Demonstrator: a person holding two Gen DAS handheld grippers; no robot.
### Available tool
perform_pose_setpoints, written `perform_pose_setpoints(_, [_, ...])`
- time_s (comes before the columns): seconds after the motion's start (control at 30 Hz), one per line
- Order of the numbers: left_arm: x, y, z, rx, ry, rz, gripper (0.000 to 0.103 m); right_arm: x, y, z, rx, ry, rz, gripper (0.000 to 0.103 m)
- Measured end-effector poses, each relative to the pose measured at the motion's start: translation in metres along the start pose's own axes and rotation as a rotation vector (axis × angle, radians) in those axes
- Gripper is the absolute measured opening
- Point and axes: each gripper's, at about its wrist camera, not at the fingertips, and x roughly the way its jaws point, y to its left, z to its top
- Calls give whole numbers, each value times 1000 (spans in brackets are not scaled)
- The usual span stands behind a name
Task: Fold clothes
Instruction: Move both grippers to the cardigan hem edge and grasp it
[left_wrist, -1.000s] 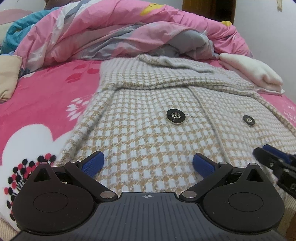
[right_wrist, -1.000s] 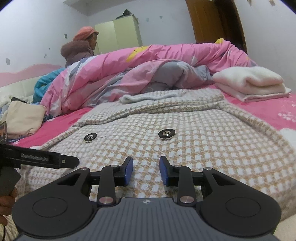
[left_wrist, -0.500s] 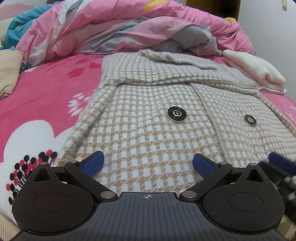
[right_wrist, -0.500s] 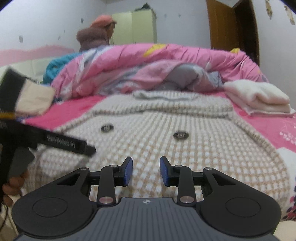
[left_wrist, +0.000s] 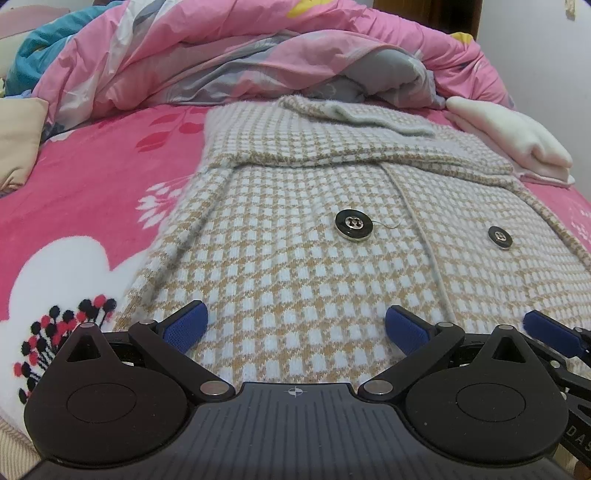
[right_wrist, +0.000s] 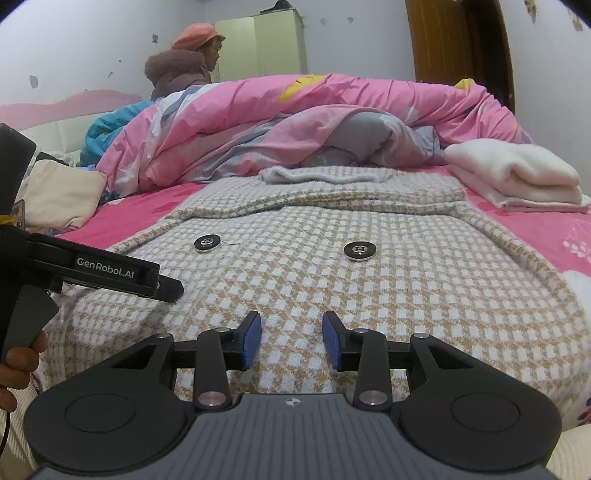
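Note:
A beige-and-white checked knit coat (left_wrist: 314, 236) with two black buttons (left_wrist: 354, 224) lies flat on the pink bed; it also shows in the right wrist view (right_wrist: 369, 266). My left gripper (left_wrist: 295, 326) is wide open, empty, just above the coat's near hem at its left side. My right gripper (right_wrist: 291, 341) is partly open, empty, over the near hem further right. The right gripper's blue fingertip (left_wrist: 550, 334) shows at the left view's right edge. The left gripper's body (right_wrist: 110, 273) shows at the right view's left.
A rumpled pink and grey duvet (left_wrist: 229, 55) is heaped behind the coat. A folded white garment (right_wrist: 517, 177) lies at the back right. A cream bag (right_wrist: 59, 195) sits at the left. A person in an orange hat (right_wrist: 184, 62) is beyond the bed.
Both grippers have shifted slightly over the coat's near hem. The right wrist view swung and came back. Both sets of jaws kept their openings.

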Motion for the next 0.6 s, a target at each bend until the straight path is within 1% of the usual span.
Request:
perform_pose_setpoints(0.23, [-1,-1,-1,5,-2,4,103,0,0,-1,5,-3,3,39])
perform_pose_setpoints(0.37, [-3,-1,-6,30,-33,-7,103,0,-1,-1,7,-5,5,39])
perform_pose_setpoints(0.43, [-5,2,-9,32,-51,-25,103,0,-1,-1,9,-6,7,39])
perform_pose_setpoints(0.6, [-16,11,-9,33,-62,-80,103,0,-3,-2,11,-7,11,39])
